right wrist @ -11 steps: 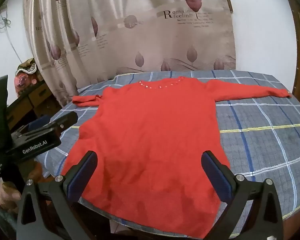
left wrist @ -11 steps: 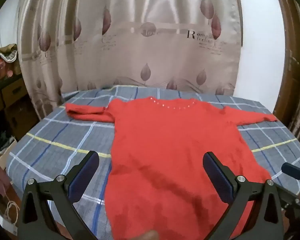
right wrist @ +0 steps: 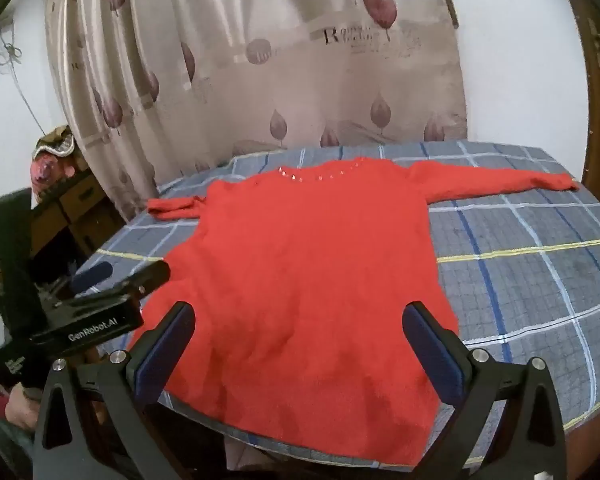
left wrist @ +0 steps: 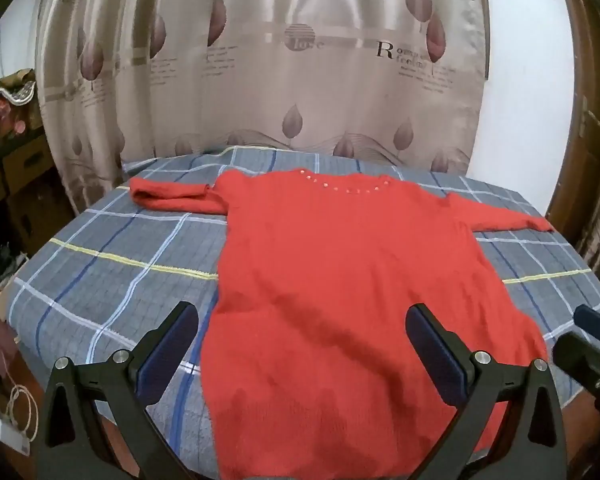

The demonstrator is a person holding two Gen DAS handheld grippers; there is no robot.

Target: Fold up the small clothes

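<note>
- The red sweater (left wrist: 340, 280) is laid flat and face up on the plaid-covered table (left wrist: 112, 276), with the collar at the far end and the hem nearest the jaws; no fold appears to have been made yet.
- The left gripper (left wrist: 302, 354) is held wide open and empty, its jaws spanning the hem's left portion from above.
- The right gripper (right wrist: 298, 354) is likewise spread wide with nothing held, the hem lying between and below its jaws.
- The hem is draped over the near table edge, so the garment could be dragged off if it is pulled toward the jaws.
- The left sleeve (left wrist: 172, 196) is already doubled back far beyond the jaws; a lopsided fold may result if it is left uncorrected.
- The tablecloth could be pinched along with the fuzzy knit if the jaws are closed too deep.
- The two grippers are held near each other, so a collision is possible.
</note>
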